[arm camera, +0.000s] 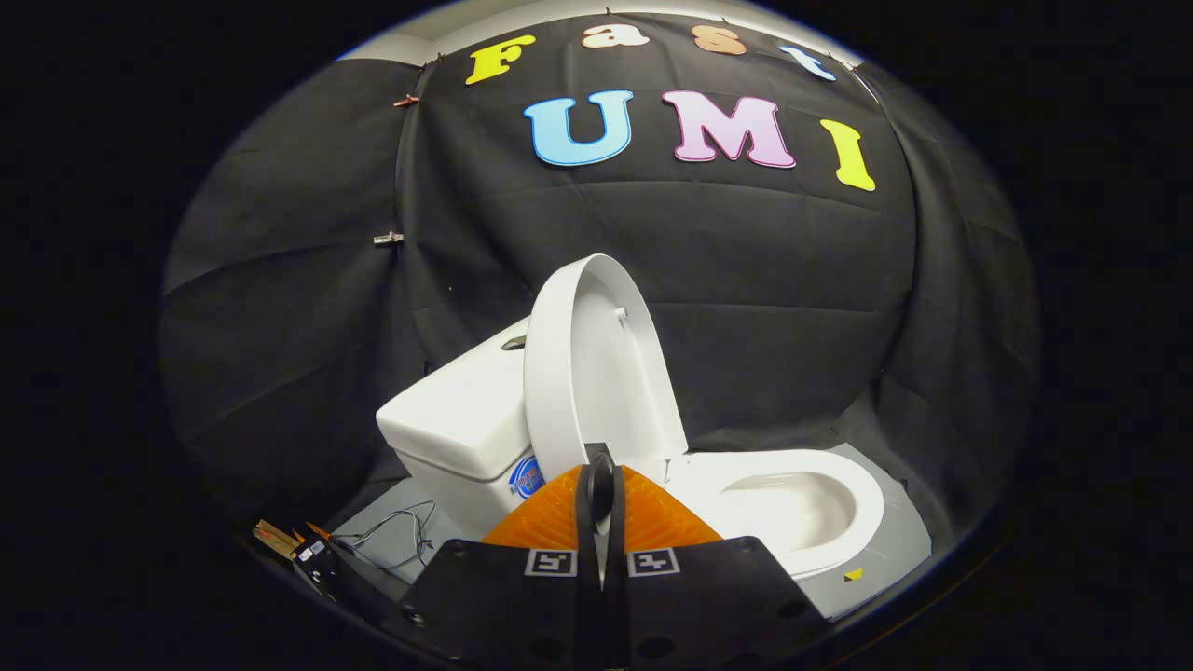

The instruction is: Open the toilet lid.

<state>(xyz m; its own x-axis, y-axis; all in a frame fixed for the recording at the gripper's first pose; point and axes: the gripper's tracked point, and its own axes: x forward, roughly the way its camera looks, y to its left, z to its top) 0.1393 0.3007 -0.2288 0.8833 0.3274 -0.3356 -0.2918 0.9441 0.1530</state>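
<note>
The toilet lid (596, 373) stands raised, nearly upright, leaning back toward the tank (457, 419) at the rear of the toilet, with its hollow underside turned toward the open bowl (792, 508). The tongs (599, 522) sit low and just in front of it, their two orange fingers (545, 522) brought together with barely a slit between the black tips — nothing is caught between them, and they appear to rest close to the lid's lower edge near the hinge, though whether they touch it I cannot tell. Judging from how things lie, the opening looks done or all but done; what may remain is letting the lid settle against the tank. The lid seems a stiff, smooth plastic shell — light for its size, glossy and likely slippery, so a pinch on its flat face would probably slide. The better hold would be its thin rim, at the free end farthest from the hinge, where a small push gives the most swing. It turns on the hinge alone, so it should be guided along that arc and not let fall back, since a hard knock could crack it. On the grey floor mat (899, 522) by the tank's near corner lie some loose wires (396, 540) and a small device (312, 557), well apart from the lid.
</note>
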